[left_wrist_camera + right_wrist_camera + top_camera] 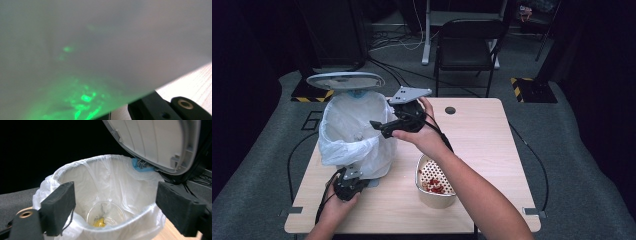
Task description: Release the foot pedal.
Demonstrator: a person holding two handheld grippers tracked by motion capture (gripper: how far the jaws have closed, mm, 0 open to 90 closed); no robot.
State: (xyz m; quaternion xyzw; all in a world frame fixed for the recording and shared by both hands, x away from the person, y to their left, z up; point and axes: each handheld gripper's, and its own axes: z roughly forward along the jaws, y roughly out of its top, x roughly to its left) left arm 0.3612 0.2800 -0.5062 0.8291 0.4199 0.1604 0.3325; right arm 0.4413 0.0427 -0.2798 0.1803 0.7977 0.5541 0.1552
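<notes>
A small bin point(354, 135) lined with a white plastic bag point(339, 145) stands near the left edge of the wooden table point(492, 145), its grey lid point(345, 80) tipped up and open at the far side. The right claw point(379, 126) is held over the bin's rim, close to its right side, with the grey three-cornered plate on top; in the right gripper view its jaws stand wide apart and released, nothing between them, framing the open mouth of the bin point(107, 195). Down inside the bag lies a clear round container point(106, 216) with a bit of yellow in it. The left claw point(348, 186) sits low at the foot of the bin toward the near left corner of the table; the left gripper view is pressed up against the blurred white bag point(100, 50), and I cannot tell whether its jaws are clenched or released. Near the middle of the near edge, just right of the bin, stands a metal perforated tray point(434, 182) holding red scraps point(437, 187).
</notes>
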